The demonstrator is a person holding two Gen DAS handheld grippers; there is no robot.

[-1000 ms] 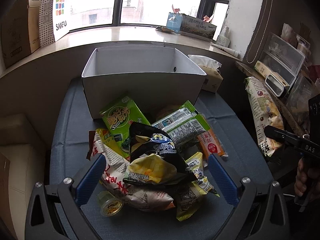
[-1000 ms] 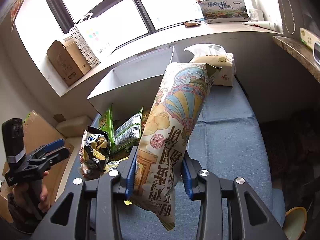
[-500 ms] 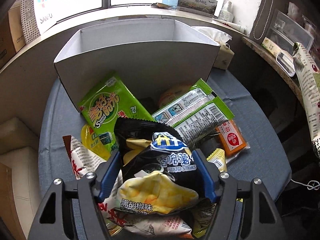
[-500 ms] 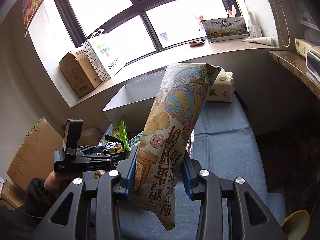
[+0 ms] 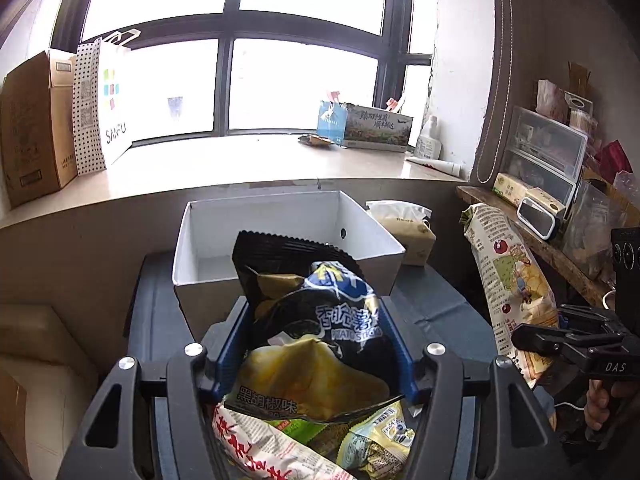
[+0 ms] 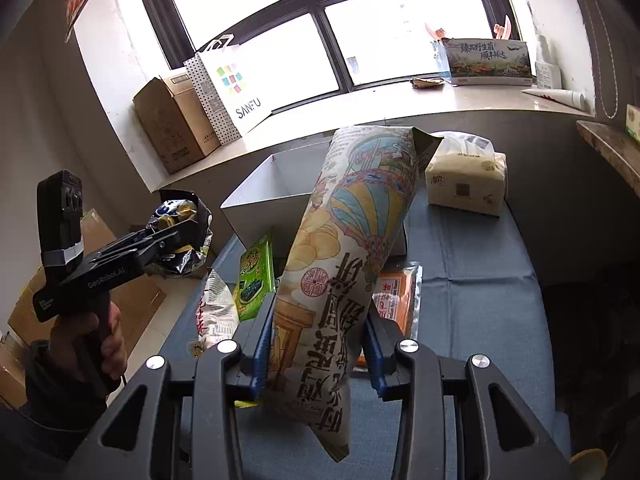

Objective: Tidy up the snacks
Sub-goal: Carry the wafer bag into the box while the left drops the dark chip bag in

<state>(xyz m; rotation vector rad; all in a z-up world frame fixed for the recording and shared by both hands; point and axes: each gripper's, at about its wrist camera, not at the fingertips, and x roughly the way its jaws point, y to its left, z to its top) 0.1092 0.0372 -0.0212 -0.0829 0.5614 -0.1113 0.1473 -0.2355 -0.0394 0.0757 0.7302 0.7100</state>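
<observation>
the crinkled black-and-yellow potato stick bag (image 5: 316,320), long axis upright, was pinched by the closing left gripper (image 5: 316,360); the open white cardboard box (image 5: 280,216) lay just ahead, nearer it than the right gripper (image 6: 316,354), clamped on the tall balloon-printed snack bag (image 6: 344,256).

Black left claw (image 5: 316,344), blue pads (image 5: 232,340), silver screws, dark sleeve (image 6: 40,400)
</observation>
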